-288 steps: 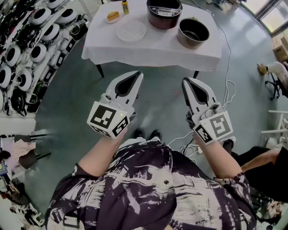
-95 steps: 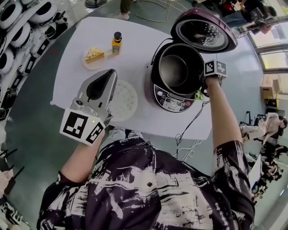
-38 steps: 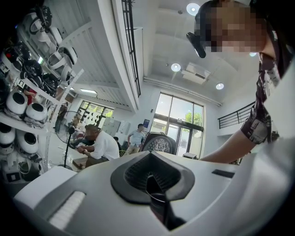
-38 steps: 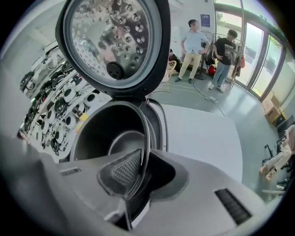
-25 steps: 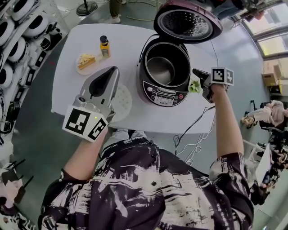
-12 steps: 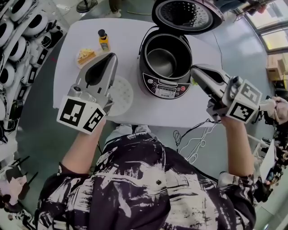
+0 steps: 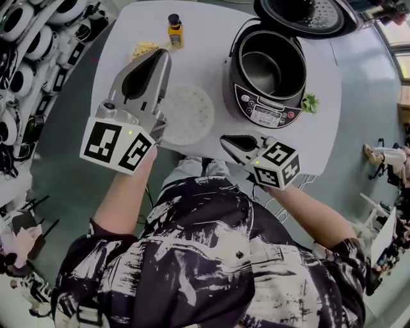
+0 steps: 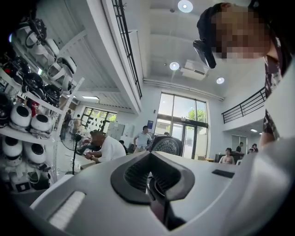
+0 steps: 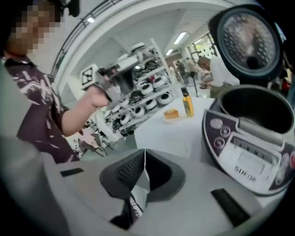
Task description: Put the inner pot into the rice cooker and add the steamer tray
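Since my right gripper (image 7: 225,140) has swung away from the right flank of the rice cooker, it now sits at lower centre of the head view, at the near edge of the table (image 7: 211,38), with its tips pointing toward the left of the frame. Its jaws are pressed together with nothing between them, as the right gripper view confirms.

My left gripper (image 7: 161,57) holds roughly the same station as before, at centre left of the frame. Its jaws are likewise pressed together and empty.

Just right of it, the white perforated steamer tray (image 7: 187,114) lies flat on the table, untouched. My right gripper's tips now point toward its near right rim.

Further back, at upper right, the rice cooker (image 7: 266,109) stands with its lid (image 7: 301,13) raised. The inner pot (image 7: 266,64) is seated inside the body, so I judge the first step complete.

A bottle (image 7: 174,30) and a plate (image 7: 145,49) of food stand at the far left of the table, clear of the work.

I judge that the tray is the remaining item. Both grippers must open before either can take its rim.
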Available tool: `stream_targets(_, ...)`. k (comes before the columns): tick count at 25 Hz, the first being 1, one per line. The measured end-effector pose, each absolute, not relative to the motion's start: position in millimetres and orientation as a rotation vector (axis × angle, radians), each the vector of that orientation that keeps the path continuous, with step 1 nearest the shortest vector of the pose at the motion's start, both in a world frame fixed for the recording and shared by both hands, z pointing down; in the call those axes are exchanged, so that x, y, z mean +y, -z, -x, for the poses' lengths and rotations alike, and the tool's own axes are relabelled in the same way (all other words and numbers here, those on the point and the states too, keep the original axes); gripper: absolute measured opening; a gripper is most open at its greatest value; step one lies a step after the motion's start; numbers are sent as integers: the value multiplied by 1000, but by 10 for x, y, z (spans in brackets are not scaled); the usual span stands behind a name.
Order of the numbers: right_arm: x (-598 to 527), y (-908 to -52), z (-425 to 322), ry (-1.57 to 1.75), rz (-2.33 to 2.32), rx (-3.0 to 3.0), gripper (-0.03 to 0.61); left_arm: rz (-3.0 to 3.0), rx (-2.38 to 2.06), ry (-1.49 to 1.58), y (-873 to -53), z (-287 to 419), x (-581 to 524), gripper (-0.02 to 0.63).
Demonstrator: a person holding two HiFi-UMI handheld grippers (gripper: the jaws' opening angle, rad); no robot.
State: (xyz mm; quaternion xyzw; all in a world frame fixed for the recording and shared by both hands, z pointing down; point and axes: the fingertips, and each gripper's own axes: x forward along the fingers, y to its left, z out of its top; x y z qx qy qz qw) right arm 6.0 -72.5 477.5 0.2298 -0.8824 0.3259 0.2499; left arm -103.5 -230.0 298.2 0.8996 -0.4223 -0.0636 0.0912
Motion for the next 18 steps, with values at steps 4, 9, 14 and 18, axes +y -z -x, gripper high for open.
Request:
stream_targets(4, -730, -5505, 11, -1057, -720, -2225, 0, -2641, -1273, 163, -3128, 1185, -2273, 5)
stream_targets(9, -855, -6084, 37, -1235, -851, -2087, 33, -2618, -1280, 152, -3241, 1332, -2283, 5)
stream_targets(14, -999, -6466, 9, -1349, -1002, -1978, 207, -2600, -1289, 154, -3321, 1484, -2337, 5)
stream_targets(18, -1103, -6671, -23, -1390, -1087, -1892, 207, -2588, -1292, 155, -3368, 1574, -2364, 5)
